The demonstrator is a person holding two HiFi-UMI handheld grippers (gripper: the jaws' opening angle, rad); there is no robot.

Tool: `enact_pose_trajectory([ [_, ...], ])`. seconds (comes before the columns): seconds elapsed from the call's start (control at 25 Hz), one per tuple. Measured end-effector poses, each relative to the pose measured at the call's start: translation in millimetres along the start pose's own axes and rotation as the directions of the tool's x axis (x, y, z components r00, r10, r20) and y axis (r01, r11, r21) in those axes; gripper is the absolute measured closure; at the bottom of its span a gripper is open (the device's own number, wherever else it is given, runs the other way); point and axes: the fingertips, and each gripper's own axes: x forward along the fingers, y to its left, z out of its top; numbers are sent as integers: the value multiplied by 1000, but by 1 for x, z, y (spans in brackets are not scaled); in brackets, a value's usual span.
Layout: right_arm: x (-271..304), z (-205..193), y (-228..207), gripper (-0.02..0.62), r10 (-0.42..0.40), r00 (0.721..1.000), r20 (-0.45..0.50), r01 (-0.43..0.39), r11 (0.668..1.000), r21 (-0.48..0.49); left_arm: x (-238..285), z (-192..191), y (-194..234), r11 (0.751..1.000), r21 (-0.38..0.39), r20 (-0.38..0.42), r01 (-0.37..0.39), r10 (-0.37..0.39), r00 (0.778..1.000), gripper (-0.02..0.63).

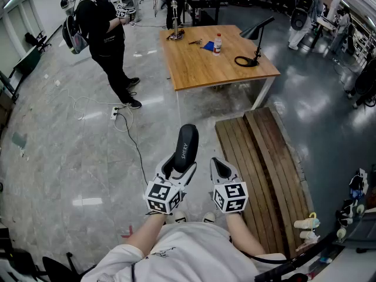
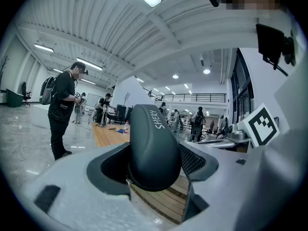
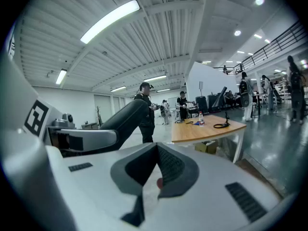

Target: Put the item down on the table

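A dark grey oblong case (image 1: 186, 144) with "SHERY" printed on it sticks out of my left gripper (image 1: 180, 168), which is shut on its lower end. Held in the air over the floor, the case points toward the wooden table (image 1: 194, 69) some way ahead. In the left gripper view the case (image 2: 150, 146) fills the gap between the jaws of the left gripper (image 2: 154, 170). My right gripper (image 1: 220, 168) hovers just to its right, shut with nothing in it. In the right gripper view its jaws (image 3: 156, 172) meet at the tips, and the case (image 3: 126, 121) shows to the left.
On the table stand a black desk lamp (image 1: 256, 35), a small bottle (image 1: 217, 43) and some tools. A slatted wooden bench (image 1: 264, 163) lies to my right. A person with a backpack (image 1: 106, 34) stands at the far left, and a cable (image 1: 132, 134) trails over the floor.
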Motion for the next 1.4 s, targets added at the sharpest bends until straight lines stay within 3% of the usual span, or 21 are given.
enact_pose_trajectory([
  [0.4,41,5,18,594,-43,999,5,43,999,7,-3,8,50,1000,5,5,23,-23,1000,284],
  [0.68,83,14,2,594,-37,999,3,37,999,8,33,12,75,1000,1,5,30,-30,1000,284],
  [1.0,166,31,-70,594,9,1000,8,-9,1000,24,129,15,112,1000,5,-13,-13,13,1000,284],
  [1.4,267,104,-203,594,70,997,20,-70,997,-23,289,62,138,997,6,11,-73,72,997,284],
])
